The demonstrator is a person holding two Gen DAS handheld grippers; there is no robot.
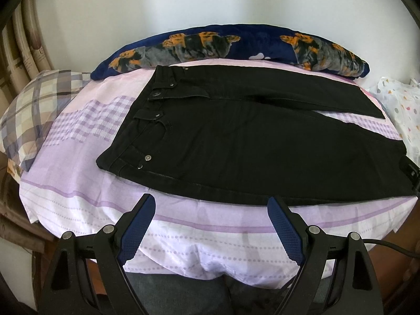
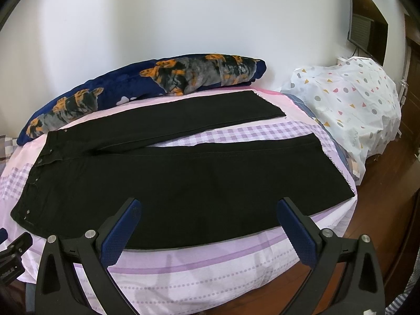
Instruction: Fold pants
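Black pants (image 1: 249,141) lie flat on a bed with a lilac and white sheet (image 1: 86,173), waistband to the left, both legs spread apart toward the right. The right wrist view shows the same pants (image 2: 183,183) with the two leg hems at the right. My left gripper (image 1: 211,202) is open, hovering just in front of the near edge of the pants below the waist. My right gripper (image 2: 208,206) is open too, its fingertips over the near edge of the closer leg. Neither holds anything.
A navy blanket with orange and grey animal prints (image 1: 231,50) lies along the far side by the white wall. A plaid pillow (image 1: 34,110) sits at the left. A white dotted plastic bag (image 2: 349,110) stands at the bed's right end, brown floor (image 2: 388,210) beyond.
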